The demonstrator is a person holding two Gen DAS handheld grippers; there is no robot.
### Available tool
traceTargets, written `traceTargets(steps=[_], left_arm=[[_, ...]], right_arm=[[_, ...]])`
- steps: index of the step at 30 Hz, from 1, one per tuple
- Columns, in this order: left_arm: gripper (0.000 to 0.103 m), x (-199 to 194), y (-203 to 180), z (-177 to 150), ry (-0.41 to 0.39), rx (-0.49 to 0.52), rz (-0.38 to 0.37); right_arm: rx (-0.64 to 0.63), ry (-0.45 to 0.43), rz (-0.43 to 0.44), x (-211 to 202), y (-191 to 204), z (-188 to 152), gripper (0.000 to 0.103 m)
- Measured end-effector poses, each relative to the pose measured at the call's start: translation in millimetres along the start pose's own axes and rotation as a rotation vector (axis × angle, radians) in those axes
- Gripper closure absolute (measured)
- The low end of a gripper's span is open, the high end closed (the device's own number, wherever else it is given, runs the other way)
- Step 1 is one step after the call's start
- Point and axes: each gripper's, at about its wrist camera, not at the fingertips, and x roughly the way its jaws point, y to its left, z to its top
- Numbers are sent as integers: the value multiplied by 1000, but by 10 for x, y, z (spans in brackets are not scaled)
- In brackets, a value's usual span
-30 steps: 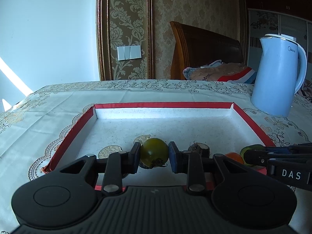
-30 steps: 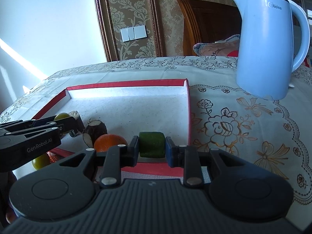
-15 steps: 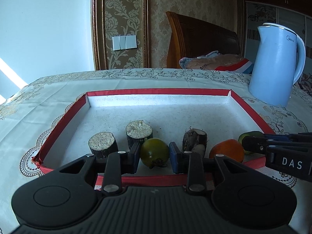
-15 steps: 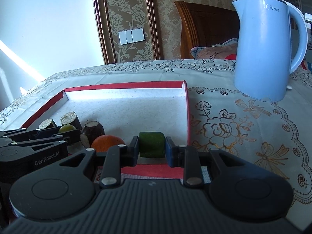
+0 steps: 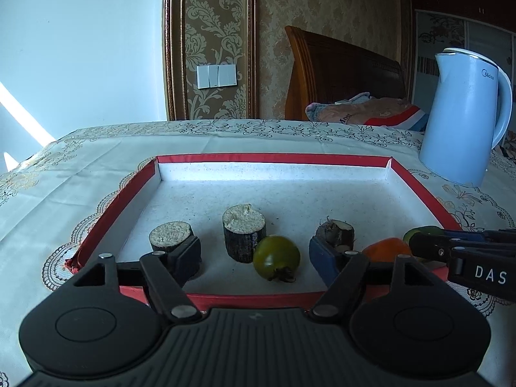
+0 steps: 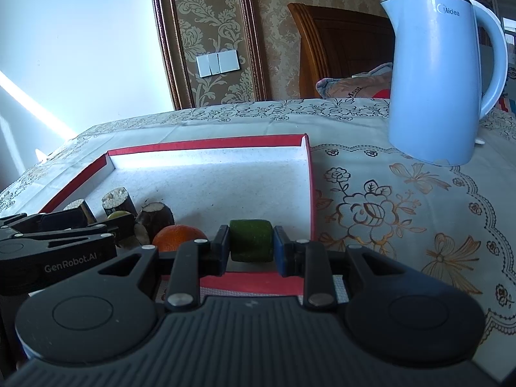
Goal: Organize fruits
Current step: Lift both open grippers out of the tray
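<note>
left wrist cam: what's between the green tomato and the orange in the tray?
A stubby dark root piece stands between the green tomato and the orange. The left gripper's blue pad partly covers it. Left wrist view shows this best.

Green fruit (image 5: 419, 231) mostly hidden behind right gripper (image 5: 429, 245); kettle (image 6: 441, 74) handle cut by frame edge.

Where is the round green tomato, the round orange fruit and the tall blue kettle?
Round green tomato (image 5: 276, 257), left wrist view, middle of its skin.
Round orange fruit (image 6: 179, 236), right wrist view, its top.
Tall blue kettle (image 6: 432, 96), right wrist view, middle of its body.
</note>
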Motion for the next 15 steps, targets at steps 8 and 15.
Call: traceTargets(steps=[8, 15], left_arm=[[29, -15, 30, 4, -6, -10, -9], [29, -78, 138, 18, -20, -65, -40]], right_arm=[[15, -8, 1, -22, -24, -3, 76], [30, -41, 12, -89, -50, 11, 73]])
